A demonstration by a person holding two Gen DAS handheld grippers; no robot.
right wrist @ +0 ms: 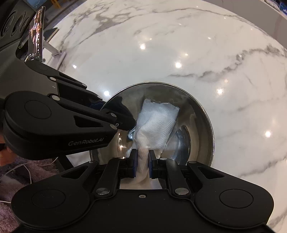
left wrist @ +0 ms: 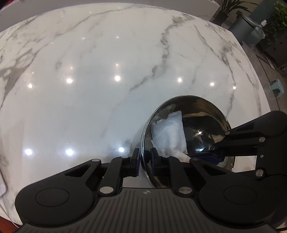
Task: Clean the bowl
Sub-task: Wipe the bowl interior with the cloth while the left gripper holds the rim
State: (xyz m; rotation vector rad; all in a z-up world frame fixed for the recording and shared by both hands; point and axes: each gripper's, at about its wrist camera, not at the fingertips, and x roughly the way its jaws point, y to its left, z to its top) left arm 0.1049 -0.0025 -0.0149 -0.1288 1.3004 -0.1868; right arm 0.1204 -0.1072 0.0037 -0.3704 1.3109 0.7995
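A shiny steel bowl [left wrist: 202, 123] sits on the white marble table [left wrist: 89, 89]. My left gripper [left wrist: 144, 157] is shut on the bowl's near-left rim, one finger outside, one inside. A folded white paper towel [left wrist: 169, 134] lies against the bowl's inner wall. In the right wrist view my right gripper [right wrist: 143, 161] is shut on the lower end of the paper towel [right wrist: 156, 123] inside the bowl [right wrist: 197, 129]. The left gripper [right wrist: 114, 116] shows there clamped on the bowl's left rim. The right gripper [left wrist: 213, 152] enters the left wrist view from the right.
A phone on a white stand [right wrist: 36, 35] stands at the table's far left edge. A grey bin [left wrist: 249, 30] and potted plants [left wrist: 227, 9] stand on the floor beyond the table. A purple rug with a white cable [right wrist: 21, 170] lies below the table's edge.
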